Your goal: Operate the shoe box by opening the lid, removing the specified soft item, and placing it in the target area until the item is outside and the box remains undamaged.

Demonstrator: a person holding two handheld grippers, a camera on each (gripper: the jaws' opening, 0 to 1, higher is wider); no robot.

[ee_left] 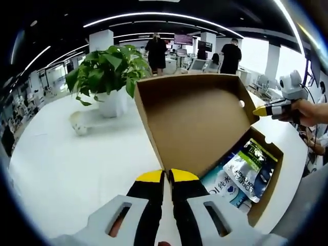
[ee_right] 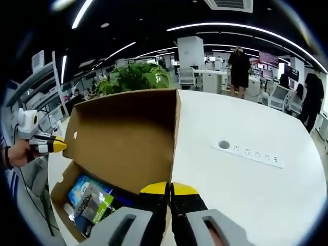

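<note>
Two soft pouches (ee_left: 251,169) lie inside the shoe box (ee_left: 266,197), under its raised lid (ee_left: 195,123). Left gripper (ee_left: 167,177) and right gripper (ee_right: 169,188) each pinch a lid edge, holding it open on the tabletop (ee_left: 72,164). Opening seems done; next, one gripper must release and reach for a pouch.

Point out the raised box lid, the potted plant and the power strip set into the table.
box lid (ee_left: 197,125), left gripper view, middle of its brown inner face
potted plant (ee_left: 110,64), left gripper view, its leaves
power strip (ee_right: 256,152), right gripper view, its middle
</note>
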